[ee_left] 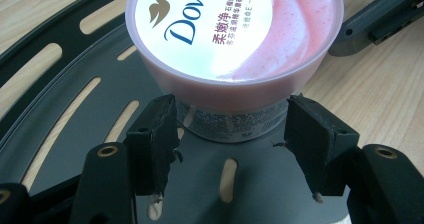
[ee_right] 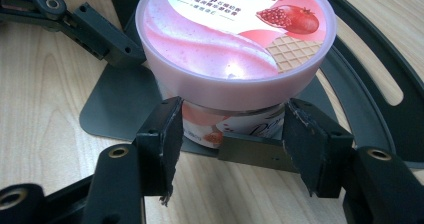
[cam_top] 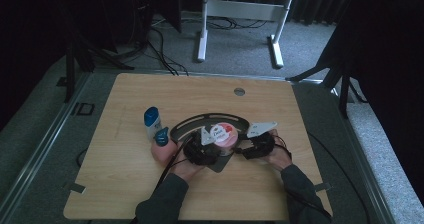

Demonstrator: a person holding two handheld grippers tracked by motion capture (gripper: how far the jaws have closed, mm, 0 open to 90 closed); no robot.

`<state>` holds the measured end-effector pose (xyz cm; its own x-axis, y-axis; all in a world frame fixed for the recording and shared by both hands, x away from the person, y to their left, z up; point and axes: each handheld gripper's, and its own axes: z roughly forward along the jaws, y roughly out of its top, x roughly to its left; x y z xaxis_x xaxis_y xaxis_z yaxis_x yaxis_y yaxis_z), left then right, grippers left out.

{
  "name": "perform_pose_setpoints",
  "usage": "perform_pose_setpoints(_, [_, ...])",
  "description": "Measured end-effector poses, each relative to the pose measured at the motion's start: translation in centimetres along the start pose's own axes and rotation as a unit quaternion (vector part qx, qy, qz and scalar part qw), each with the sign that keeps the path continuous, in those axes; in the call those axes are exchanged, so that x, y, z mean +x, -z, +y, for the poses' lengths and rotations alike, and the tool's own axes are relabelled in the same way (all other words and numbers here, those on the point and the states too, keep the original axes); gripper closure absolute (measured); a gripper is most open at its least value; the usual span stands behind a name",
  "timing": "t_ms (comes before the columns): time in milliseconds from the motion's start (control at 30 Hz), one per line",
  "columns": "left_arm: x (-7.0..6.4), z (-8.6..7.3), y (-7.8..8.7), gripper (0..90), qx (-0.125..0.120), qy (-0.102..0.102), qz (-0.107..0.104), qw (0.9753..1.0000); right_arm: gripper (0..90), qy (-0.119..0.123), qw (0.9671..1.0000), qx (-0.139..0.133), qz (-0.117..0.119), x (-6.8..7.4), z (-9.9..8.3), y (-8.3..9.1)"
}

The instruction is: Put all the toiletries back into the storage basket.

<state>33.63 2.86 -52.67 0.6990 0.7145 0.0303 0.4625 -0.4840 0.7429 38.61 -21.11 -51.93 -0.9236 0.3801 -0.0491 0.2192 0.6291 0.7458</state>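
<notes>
While astride the Dove jar (ee_left: 235, 49) (pink lid), both grippers (cam_top: 200, 153) (cam_top: 257, 146) apart, jaws unclamped.

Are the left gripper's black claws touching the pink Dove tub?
Cannot tell. In the left gripper view the left gripper has its jaws on either side of the Dove tub, close, but contact isn't plain.

A light wooden table (cam_top: 150, 184) with a round grommet (cam_top: 239, 91) stands on grey carpet (cam_top: 240, 49); behind it, a white desk frame (cam_top: 240, 14) rises on two legs; black cables (cam_top: 160, 51) trail across the floor — dark curtains (cam_top: 385, 59) flank both sides; the light is dim.
</notes>
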Motion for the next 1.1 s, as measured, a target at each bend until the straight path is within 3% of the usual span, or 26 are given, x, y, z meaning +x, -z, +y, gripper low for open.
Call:
perform_pose_setpoints(500, [0.4,1.0,-1.1,39.8,-0.001,0.008,0.001,1.0000,43.9,-0.017,0.9998,0.000,-0.014,-0.9,-0.2,0.1])
perform_pose_setpoints(633, [0.7,0.9,-1.1,47.1,-0.008,0.014,0.003,0.9999,46.1,-0.018,0.9995,0.009,-0.023,-0.9,-0.1,0.2])
perform_pose_setpoints(733, [0.7,0.9,-1.1,49.1,-0.007,0.012,0.006,0.9999,48.4,-0.018,0.9995,0.001,-0.027,-1.0,0.0,0.8])
perform_pose_setpoints(900, [0.7,0.6,-0.8,55.5,-0.006,0.009,0.025,0.9996,56.5,-0.020,0.9985,0.006,-0.050,-1.5,0.0,1.6])
perform_pose_setpoints(1100, [0.9,0.4,-0.4,74.2,-0.016,0.023,0.042,0.9987,72.5,-0.055,0.9952,0.003,-0.082,-2.4,-0.4,1.4])
